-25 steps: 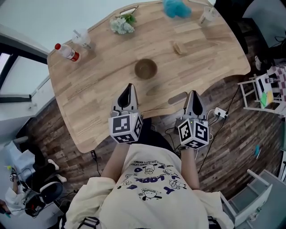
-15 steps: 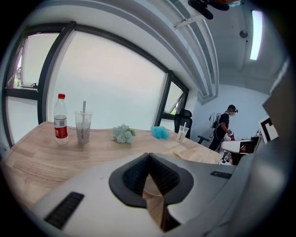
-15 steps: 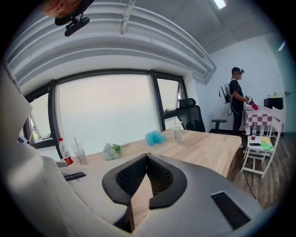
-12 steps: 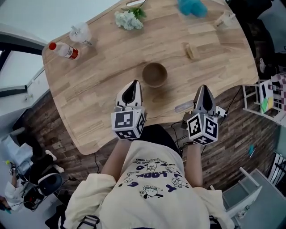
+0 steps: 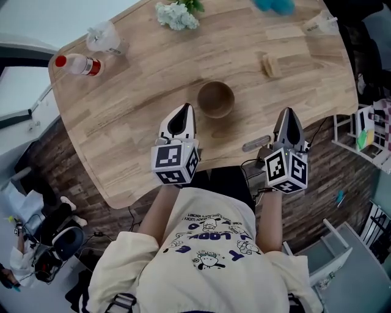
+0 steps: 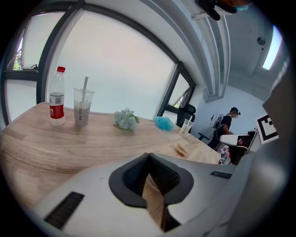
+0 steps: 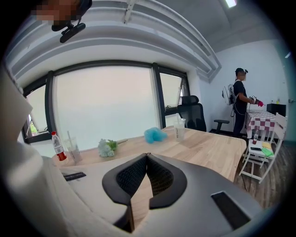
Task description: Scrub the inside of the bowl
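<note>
A brown wooden bowl (image 5: 215, 99) stands upright near the table's front edge and looks empty. My left gripper (image 5: 181, 112) hovers just left of and in front of it, jaws shut with nothing between them (image 6: 148, 155). At the front right my right gripper (image 5: 288, 114) sits over the table edge, also shut and empty (image 7: 147, 155). A small tan block (image 5: 269, 64) lies behind the bowl to the right, and it also shows in the left gripper view (image 6: 183, 148). The bowl is hidden in both gripper views.
On the wooden table (image 5: 140, 92) stand a red-capped bottle (image 5: 76, 63), a plastic cup with a straw (image 5: 102, 38), pale flowers (image 5: 177, 13), a blue fluffy thing (image 5: 275, 5) and another cup (image 5: 321, 23). A white chair (image 5: 366, 131) is at right. A person (image 7: 240, 99) stands beyond.
Both grippers have come forward over the table's front edge, the right one also shifting right. The bowl now lies close beside the left gripper's tip. Both stay shut.
</note>
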